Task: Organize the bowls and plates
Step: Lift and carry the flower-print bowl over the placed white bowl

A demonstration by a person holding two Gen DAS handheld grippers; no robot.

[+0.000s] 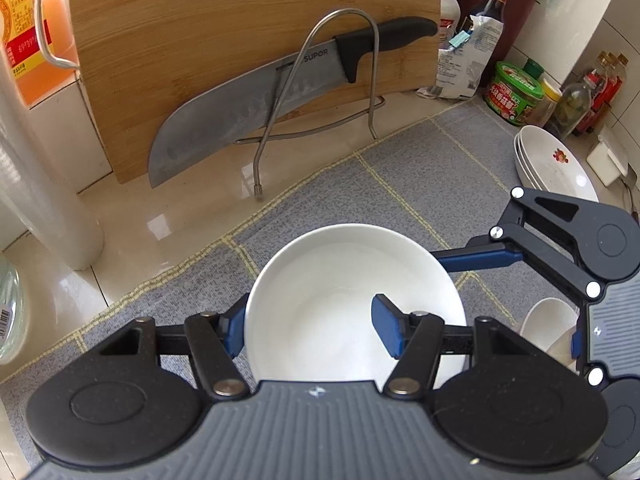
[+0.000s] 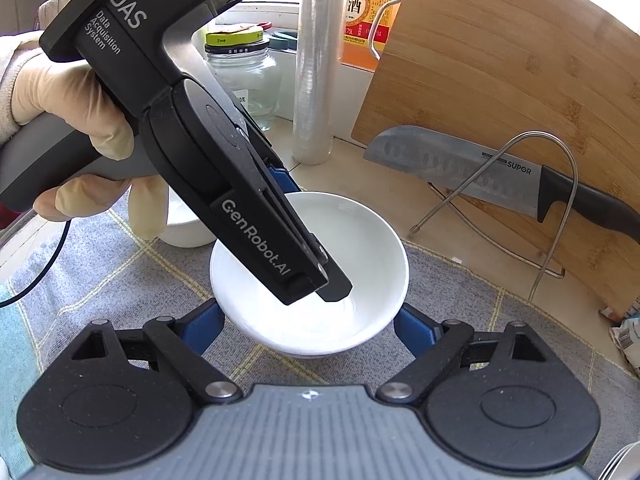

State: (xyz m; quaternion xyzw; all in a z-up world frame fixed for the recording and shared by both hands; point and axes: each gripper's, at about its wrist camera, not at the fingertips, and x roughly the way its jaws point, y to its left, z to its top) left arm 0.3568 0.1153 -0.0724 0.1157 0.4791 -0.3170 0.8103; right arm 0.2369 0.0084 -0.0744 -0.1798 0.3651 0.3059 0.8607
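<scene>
Glossy white bowl (image 1: 352,300), round, empty, upright.

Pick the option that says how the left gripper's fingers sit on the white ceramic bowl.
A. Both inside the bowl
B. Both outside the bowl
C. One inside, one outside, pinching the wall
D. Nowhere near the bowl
C: on the white ceramic bowl, the left gripper has one blue finger inside and one outside.

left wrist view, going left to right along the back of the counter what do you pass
Orange-labelled bottle → bamboo cutting board with the knife leaning on it in a wire rack → white bag with a clip → dark sauce bottle → green-lidded tub → stacked white plates
</scene>
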